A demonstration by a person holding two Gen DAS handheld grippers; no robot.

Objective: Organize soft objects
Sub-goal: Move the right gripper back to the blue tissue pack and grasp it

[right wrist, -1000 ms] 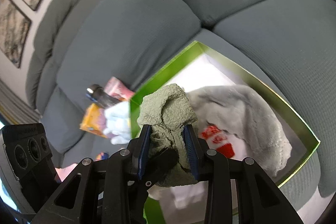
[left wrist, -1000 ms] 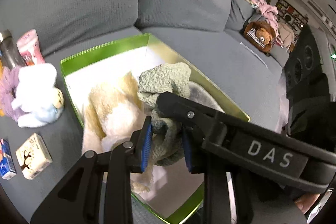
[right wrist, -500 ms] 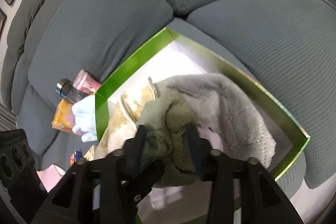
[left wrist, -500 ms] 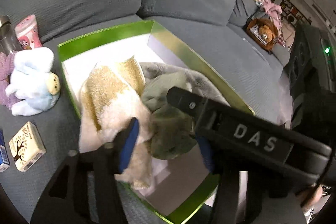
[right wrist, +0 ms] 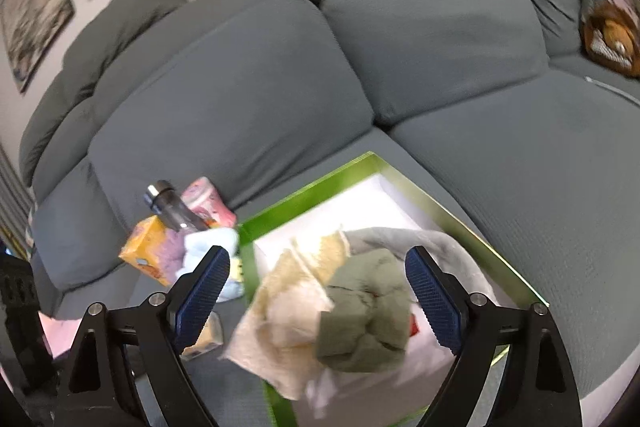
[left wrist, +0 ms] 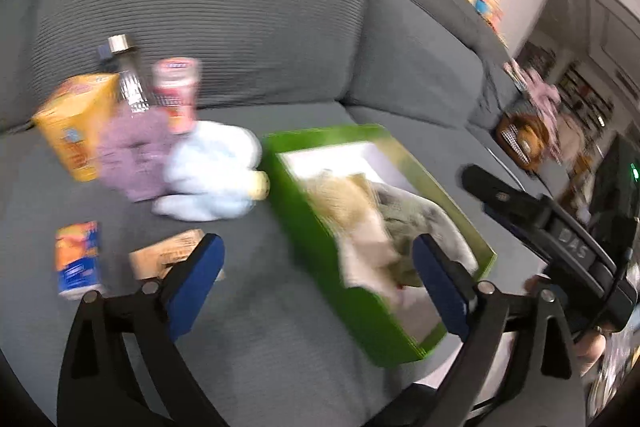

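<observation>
An olive green cloth [right wrist: 366,311] lies bunched in the green box [right wrist: 440,209], on top of a cream towel [right wrist: 288,303] and a grey fleece [right wrist: 444,247]. The towel hangs over the box's near wall. My right gripper [right wrist: 318,265] hovers above the cloth, its jaws opening wide and touching nothing. My left gripper [left wrist: 316,255] is over the sofa seat to the left of the green box [left wrist: 360,311], its jaws also opening with nothing between them. A light blue plush [left wrist: 212,179] and a purple soft thing [left wrist: 132,155] lie left of the box.
Beside the plush stand a yellow carton [left wrist: 76,131], a bottle [left wrist: 128,83] and a pink can [left wrist: 176,95]. Two small boxes [left wrist: 76,259] lie nearer. The right gripper's black body [left wrist: 560,239] reaches in at right. A brown plush toy [right wrist: 608,39] sits on the far seat.
Both grippers let go of the olive cloth, which dropped into the box. Their jaws spread wide. The left gripper swung left, away from the box; the right one rose.
</observation>
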